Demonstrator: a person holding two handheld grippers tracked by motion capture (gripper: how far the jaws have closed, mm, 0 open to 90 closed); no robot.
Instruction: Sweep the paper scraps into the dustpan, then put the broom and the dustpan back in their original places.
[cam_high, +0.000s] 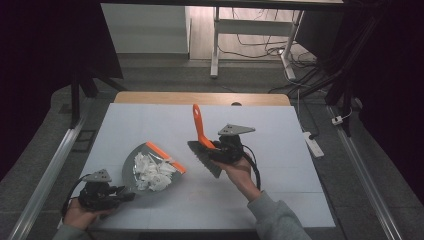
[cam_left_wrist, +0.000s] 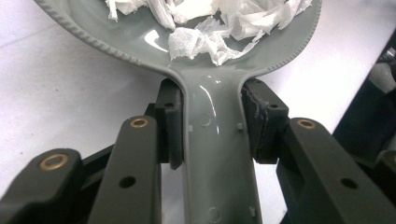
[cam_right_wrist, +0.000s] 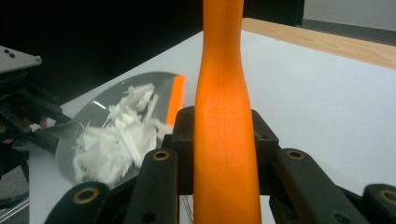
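Note:
A grey dustpan (cam_high: 131, 164) with an orange lip lies on the white table, and a heap of white paper shreds (cam_high: 152, 173) fills it. My left gripper (cam_high: 122, 194) is shut on the dustpan handle (cam_left_wrist: 215, 154), its pads (cam_left_wrist: 170, 123) pressing both sides. My right gripper (cam_high: 216, 148) is shut on the orange handle (cam_right_wrist: 224, 140) of a hand brush (cam_high: 201, 131), held above the table to the right of the pan, with the grey bristle head (cam_high: 206, 159) toward the person. In the right gripper view the dustpan (cam_right_wrist: 100, 116) and shreds (cam_right_wrist: 114, 140) lie to the left.
The white table top (cam_high: 280, 165) has a wooden strip (cam_high: 200, 98) along its far edge. Beyond it stand a desk frame (cam_high: 216, 45) and loose cables on the floor. A power strip (cam_high: 314, 144) lies off the table's right side.

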